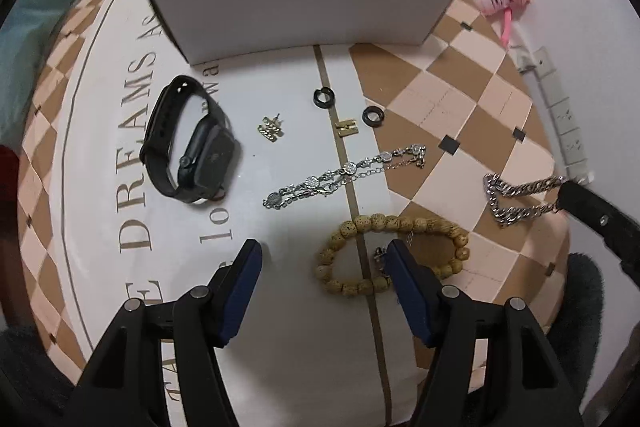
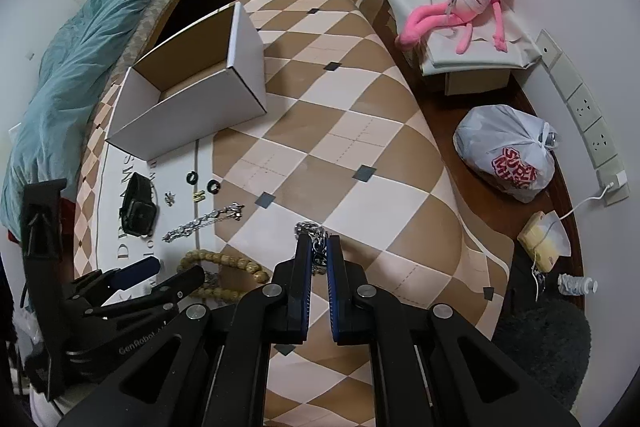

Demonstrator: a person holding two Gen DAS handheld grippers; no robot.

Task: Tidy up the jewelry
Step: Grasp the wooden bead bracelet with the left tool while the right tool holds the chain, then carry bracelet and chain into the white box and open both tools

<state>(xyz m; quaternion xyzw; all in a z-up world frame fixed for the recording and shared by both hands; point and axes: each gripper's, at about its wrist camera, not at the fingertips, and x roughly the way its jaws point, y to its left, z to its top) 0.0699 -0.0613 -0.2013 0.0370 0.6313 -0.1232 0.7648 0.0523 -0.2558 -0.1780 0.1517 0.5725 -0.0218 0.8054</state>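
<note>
Jewelry lies on a checkered cloth before an open white cardboard box (image 1: 296,3). A black smartwatch (image 1: 192,147), gold earrings (image 1: 273,129), two black rings (image 1: 325,96), a gold clasp (image 1: 346,127), a thin silver bracelet (image 1: 344,175) and a wooden bead bracelet (image 1: 384,251) are there. My left gripper (image 1: 324,259) is open and empty, its right finger over the bead bracelet. My right gripper (image 2: 319,247) is shut on a thick silver chain (image 2: 314,233), which also shows in the left wrist view (image 1: 520,197).
The box also shows in the right wrist view (image 2: 192,95). A pink plush toy (image 2: 472,3), a white plastic bag (image 2: 508,155) and wall sockets (image 2: 588,115) are to the right. A teal blanket (image 2: 72,59) lies on the left. The table edge (image 2: 460,195) drops off on the right.
</note>
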